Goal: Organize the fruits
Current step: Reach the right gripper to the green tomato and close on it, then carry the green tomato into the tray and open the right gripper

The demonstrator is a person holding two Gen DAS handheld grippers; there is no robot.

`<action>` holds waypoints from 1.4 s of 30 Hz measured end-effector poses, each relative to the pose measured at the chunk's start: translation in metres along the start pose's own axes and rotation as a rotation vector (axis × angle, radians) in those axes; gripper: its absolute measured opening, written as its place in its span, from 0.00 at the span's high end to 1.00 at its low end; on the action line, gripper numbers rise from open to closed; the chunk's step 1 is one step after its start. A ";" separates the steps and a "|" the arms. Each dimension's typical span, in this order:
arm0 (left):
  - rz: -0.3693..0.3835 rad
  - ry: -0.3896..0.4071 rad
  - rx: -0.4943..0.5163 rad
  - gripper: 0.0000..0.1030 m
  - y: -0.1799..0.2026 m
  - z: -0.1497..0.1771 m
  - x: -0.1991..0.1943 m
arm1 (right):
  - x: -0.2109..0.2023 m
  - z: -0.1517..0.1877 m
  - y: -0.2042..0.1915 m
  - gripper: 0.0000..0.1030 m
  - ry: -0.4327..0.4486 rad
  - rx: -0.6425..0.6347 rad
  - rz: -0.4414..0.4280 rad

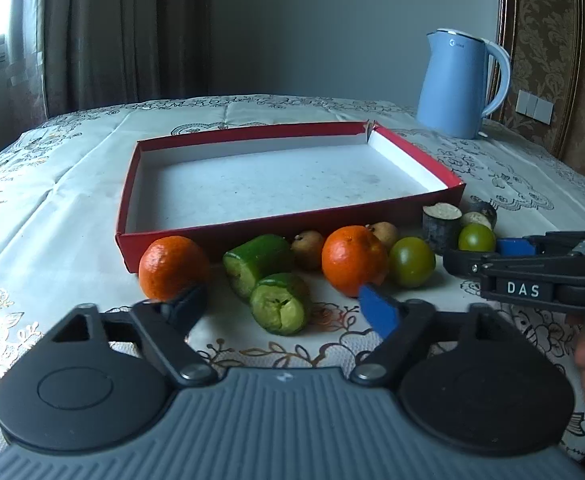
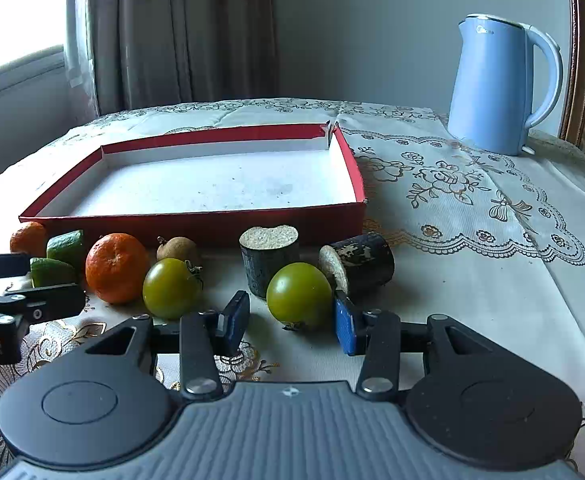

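Fruit lies in a row along the near wall of the shallow red cardboard tray (image 1: 228,234), whose white floor is bare; embroidered cloth on the counter (image 2: 472,280) stretches free to your right, toward the pale blue kettle (image 2: 500,84). Your left gripper (image 1: 280,300) has its jaws partly apart around the cut green cucumber piece (image 1: 278,308), long axis toward you, without pressing it. Your right gripper (image 2: 290,322) has its jaws narrow beside the round green tomato (image 2: 298,296), with no clear contact.
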State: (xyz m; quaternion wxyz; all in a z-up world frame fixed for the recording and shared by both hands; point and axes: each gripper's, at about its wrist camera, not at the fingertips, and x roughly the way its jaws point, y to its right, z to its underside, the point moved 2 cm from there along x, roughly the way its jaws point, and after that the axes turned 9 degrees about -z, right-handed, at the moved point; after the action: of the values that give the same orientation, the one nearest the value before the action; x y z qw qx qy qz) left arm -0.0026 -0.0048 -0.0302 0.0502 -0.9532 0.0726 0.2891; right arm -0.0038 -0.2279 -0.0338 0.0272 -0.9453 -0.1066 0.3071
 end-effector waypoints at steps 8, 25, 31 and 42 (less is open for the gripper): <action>0.017 0.003 0.023 0.69 0.005 0.005 0.003 | 0.000 -0.001 0.003 0.57 0.006 0.016 -0.015; 0.093 0.060 -0.059 0.73 -0.023 0.014 -0.006 | -0.005 0.000 0.004 0.68 0.020 0.001 -0.005; 0.111 0.086 -0.053 0.73 -0.024 0.019 -0.005 | -0.018 -0.005 0.002 0.68 0.067 0.003 0.008; 0.117 0.086 -0.058 0.72 -0.025 0.021 -0.004 | 0.005 -0.053 -0.019 0.68 0.124 -0.098 -0.004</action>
State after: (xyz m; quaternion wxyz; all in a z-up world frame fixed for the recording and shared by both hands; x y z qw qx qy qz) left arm -0.0129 0.0233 -0.0436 0.0025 -0.9599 0.1219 0.2525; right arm 0.0273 -0.2077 0.0085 -0.0121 -0.9625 -0.1213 0.2424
